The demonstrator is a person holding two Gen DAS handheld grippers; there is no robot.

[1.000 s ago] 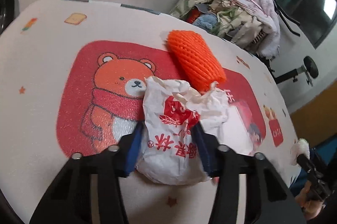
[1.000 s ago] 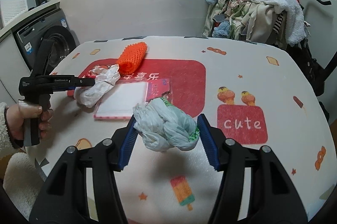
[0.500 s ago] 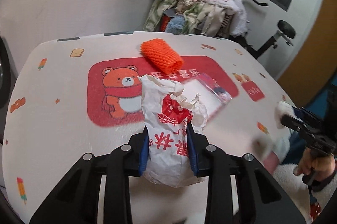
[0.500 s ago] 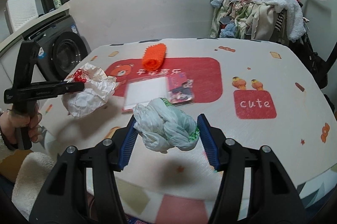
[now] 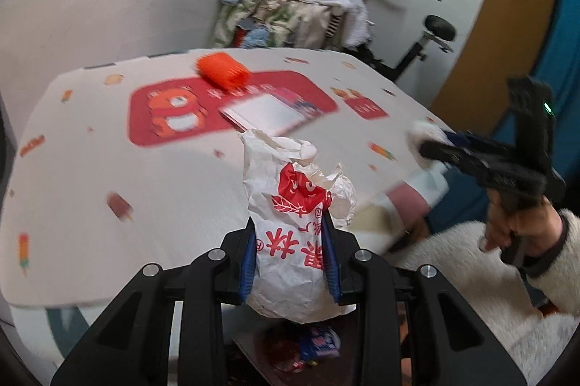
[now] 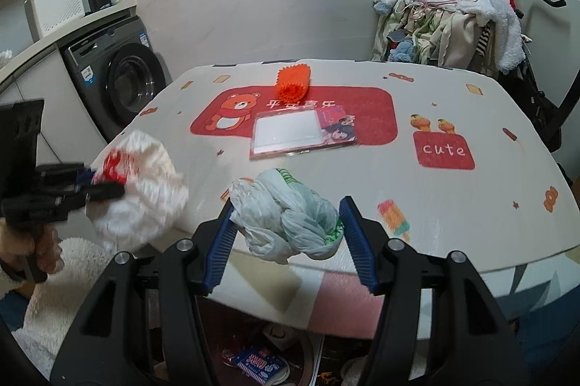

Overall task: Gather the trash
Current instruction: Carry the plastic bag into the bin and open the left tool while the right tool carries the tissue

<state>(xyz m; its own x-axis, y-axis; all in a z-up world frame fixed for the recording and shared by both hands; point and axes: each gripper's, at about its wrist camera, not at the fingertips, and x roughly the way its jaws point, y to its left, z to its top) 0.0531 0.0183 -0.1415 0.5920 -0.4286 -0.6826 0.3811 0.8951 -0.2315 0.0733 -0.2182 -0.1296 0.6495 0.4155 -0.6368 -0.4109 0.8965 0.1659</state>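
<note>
— Left gripper point(image 5: 290, 243) first: what has it got?

— Its blue-padded jaws are clamped on a crumpled white paper bag printed with red Chinese characters and a red emblem point(image 5: 290, 237). The jaws were closing a moment ago but have settled, the bag pinched between them. The characters are legible as print, but I cannot read them reliably.

— And where is that bag relative to the white table with the cartoon-print cloth point(image 5: 156, 194)?

— Lifted off it, at the near edge and partly out past it.

— The right gripper point(image 6: 286, 228)?

— Gripping a scrunched pale green-and-white plastic bag point(image 6: 286, 217), both blue pads pressed into its sides. That bag also hangs over the table's near edge.

— Any writing on the table?

— A red patch reading "cute" point(image 6: 445, 149) on the right side, and a red panel with a bear in a scarf point(image 6: 233, 112) and a line of Chinese characters.

— What remains lying on the table?

— An orange foam mesh sleeve point(image 6: 294, 82) at the far side, touching the red panel's far edge, and nearer, a flat clear packet with a white card and pink picture insert point(image 6: 302, 132) resting on the panel's near edge.

— Below the table?

— A blue-and-red printed wrapper point(image 6: 255, 364) on the floor; its lettering is too small to read.
</note>
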